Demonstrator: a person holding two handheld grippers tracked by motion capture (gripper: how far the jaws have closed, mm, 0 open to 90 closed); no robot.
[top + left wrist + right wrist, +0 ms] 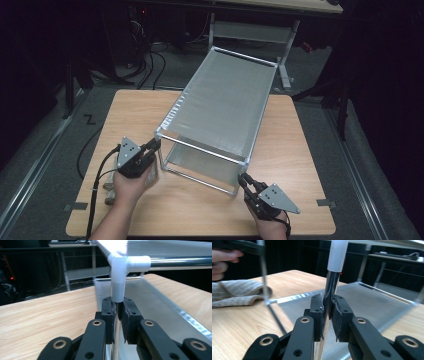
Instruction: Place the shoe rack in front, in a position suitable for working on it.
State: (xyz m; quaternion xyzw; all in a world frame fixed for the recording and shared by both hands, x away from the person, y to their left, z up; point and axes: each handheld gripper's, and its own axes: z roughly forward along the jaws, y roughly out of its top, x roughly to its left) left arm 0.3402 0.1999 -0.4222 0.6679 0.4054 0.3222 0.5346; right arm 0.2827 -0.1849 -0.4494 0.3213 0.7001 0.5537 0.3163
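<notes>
So there's a metal rack with two mesh shelves sitting on the wooden bench, running from about 6 o'clock out toward 12 in the high view; its near end faces the person. The left tool is clenched on the rack's near-left upright post at roughly 9 o'clock of that end; in the left gripper view the tool pinches the post just below the white corner joint. The right tool is clamped on the near-right post at about 5 o'clock; in the right gripper view the tool grips the dark post under a white sleeve; a grey cloth lies on the bench off at 9 o'clock.
</notes>
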